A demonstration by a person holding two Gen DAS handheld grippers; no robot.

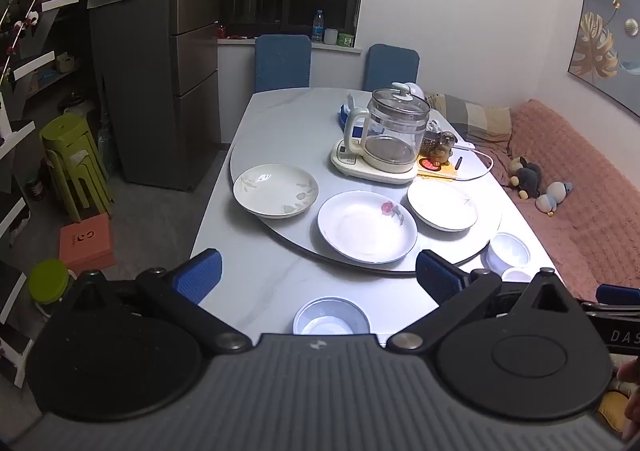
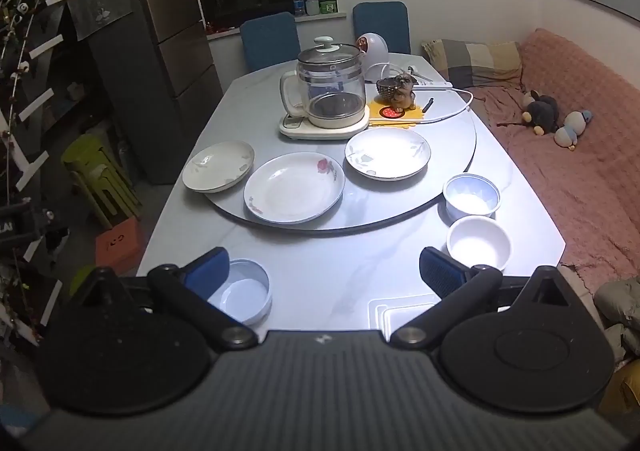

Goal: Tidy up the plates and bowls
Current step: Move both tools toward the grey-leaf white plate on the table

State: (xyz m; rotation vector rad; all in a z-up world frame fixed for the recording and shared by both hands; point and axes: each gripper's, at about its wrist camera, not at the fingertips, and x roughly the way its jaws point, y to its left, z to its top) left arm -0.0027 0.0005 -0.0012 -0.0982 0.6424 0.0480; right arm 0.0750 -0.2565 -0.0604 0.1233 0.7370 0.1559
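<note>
Three plates (image 2: 294, 189) ahead of my right gripper (image 2: 324, 271), both grippers wide, empty; glazed, slippery, breakable, so I pinch each by the rim.

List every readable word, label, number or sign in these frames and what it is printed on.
"DAS": white letters, cut off by the frame edge, on the right gripper's body.
"LAI", partly cut off: on the left gripper's body.
Orange box: dark marks, too blurred to read.
Water bottle label and kettle base panel: too small.
</note>
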